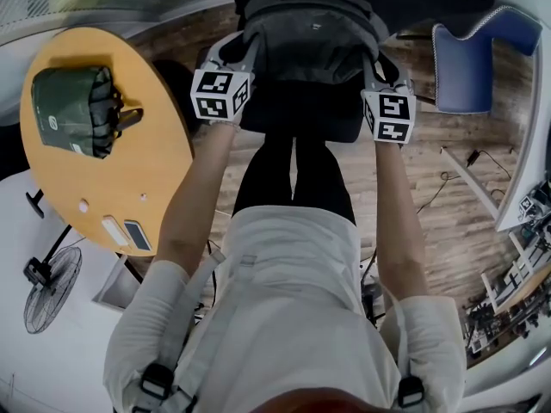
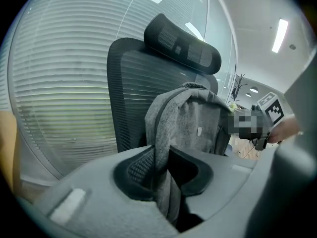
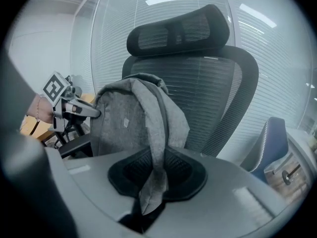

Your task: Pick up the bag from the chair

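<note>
Left gripper (image 2: 166,175) and right gripper (image 3: 153,175) both have their jaws squeezed nearly shut on the grey bag (image 1: 312,33), one per side. It's sitting upright against the chair (image 3: 218,83) back.

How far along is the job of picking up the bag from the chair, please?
Done: the left gripper is shut on one strap of the grey bag, and the right gripper is shut on the other strap. In hand: the bag is held up between both grippers, in front of the chair. Left: carrying it clear; whether its bottom has left the seat cannot be seen.
</note>
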`<state>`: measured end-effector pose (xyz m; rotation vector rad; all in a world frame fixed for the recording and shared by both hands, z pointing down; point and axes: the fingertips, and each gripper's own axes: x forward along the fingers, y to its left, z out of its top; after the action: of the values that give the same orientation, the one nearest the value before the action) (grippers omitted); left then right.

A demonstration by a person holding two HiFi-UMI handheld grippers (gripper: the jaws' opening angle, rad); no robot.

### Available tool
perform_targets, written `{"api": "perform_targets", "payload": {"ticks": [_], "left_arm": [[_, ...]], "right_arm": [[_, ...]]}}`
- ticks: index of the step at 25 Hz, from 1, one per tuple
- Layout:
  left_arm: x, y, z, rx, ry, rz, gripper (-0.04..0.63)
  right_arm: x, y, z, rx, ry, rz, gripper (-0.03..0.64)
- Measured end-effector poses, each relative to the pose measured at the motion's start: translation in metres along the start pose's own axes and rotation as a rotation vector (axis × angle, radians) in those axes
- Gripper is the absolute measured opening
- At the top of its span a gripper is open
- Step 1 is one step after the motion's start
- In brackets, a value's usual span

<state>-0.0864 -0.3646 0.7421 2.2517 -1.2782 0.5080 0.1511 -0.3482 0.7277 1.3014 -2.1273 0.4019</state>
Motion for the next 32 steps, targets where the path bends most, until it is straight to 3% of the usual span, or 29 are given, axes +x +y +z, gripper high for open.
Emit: {"api": "perform_targets", "payload": {"ticks": [21, 32], "left_arm": [[-0.061, -0.024, 0.070, 0.030, -0.109, 0.012, 0.063], [-0.098, -0.039, 0.112, 0.035, -0.161, 0.017, 0.061]], "right_arm": [[-0.066, 0.004, 0.071, -0.092, -0.111, -0.008, 0.057], [-0.105, 0.004, 0.113, -0.064, -0.158, -0.006, 0.057]]}}
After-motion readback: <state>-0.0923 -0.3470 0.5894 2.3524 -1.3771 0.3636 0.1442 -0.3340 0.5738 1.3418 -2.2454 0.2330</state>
